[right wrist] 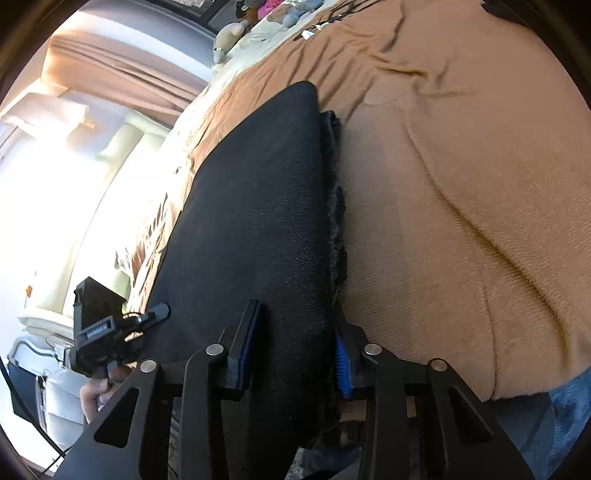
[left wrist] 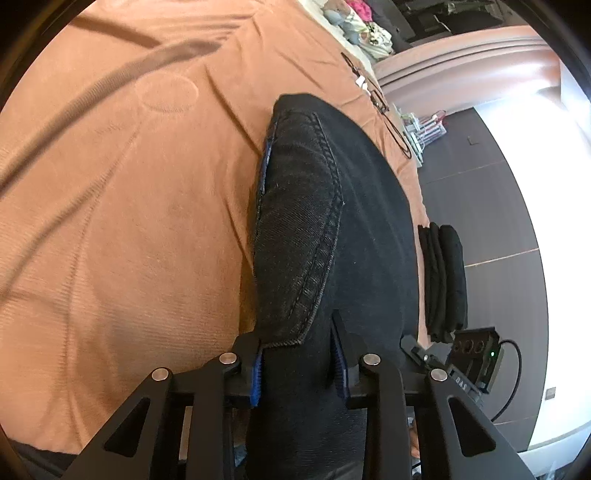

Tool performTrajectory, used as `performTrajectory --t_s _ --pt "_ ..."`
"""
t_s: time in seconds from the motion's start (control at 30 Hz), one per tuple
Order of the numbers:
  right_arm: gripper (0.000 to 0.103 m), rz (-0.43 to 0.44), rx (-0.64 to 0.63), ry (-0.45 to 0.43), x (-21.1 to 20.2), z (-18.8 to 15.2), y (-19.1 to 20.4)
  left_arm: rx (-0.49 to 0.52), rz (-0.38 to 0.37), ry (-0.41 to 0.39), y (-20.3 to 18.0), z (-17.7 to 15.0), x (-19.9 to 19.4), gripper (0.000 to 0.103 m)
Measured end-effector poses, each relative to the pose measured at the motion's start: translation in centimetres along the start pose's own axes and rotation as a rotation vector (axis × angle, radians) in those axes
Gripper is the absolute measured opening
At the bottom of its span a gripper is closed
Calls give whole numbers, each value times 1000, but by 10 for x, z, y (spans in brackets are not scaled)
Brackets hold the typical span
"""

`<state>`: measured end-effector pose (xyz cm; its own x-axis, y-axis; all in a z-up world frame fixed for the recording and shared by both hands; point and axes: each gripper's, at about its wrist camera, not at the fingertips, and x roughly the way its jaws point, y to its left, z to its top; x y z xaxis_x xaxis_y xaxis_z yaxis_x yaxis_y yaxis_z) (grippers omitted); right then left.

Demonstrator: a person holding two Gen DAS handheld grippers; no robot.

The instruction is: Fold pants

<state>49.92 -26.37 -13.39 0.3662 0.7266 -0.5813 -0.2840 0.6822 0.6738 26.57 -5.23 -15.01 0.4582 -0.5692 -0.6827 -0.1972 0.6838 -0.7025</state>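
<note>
Gripping the black pants [left wrist: 332,229] with both tools, I have them stretched out ahead of me over the orange-brown bedspread [left wrist: 122,206]. My left gripper [left wrist: 300,363] is clenched on the near edge of the fabric, its blue pads [left wrist: 256,380] pressing in from either side just below a stitched pocket corner [left wrist: 295,295]. My right gripper [right wrist: 295,354] is likewise clamped on the cloth, blue-lined fingers [right wrist: 341,363] squeezing a plain, smooth stretch of the same garment, with layered edges showing along its right side. The pants run away from me as one long dark band towards the far side of the bed, lying folded lengthwise on the cover. From the left camera I see my right gripper's body just beside the pants at the bed's edge, and a stack of folded black clothes [left wrist: 445,280] near it. From the right camera I see the left tool and part of my hand [right wrist: 96,397] holding it. Soft toys [right wrist: 231,35] sit far off at the bed's head.
</note>
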Motion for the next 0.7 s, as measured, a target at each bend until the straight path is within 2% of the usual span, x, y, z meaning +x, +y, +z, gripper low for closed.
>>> performTrajectory --t_s 0.3,0.37,0.43,0.53,0.6,0.7 --pt "30 51 -18 72 16 -27 28 16 43 -4 14 0 -32 31" --pt "30 45 -29 77 18 -27 30 19 46 8 17 2 -33 33" --pt "32 14 -62 70 19 -24 33 18 72 10 17 3 -29 40" --pt "41 17 -62 61 18 -17 30 18 93 6 13 7 -22 47" --pt "52 18 -41 52 17 -13 24 12 88 -2 19 9 -23 50" --pt "54 48 -10 56 18 -11 15 1 83 -7 26 16 -22 50"
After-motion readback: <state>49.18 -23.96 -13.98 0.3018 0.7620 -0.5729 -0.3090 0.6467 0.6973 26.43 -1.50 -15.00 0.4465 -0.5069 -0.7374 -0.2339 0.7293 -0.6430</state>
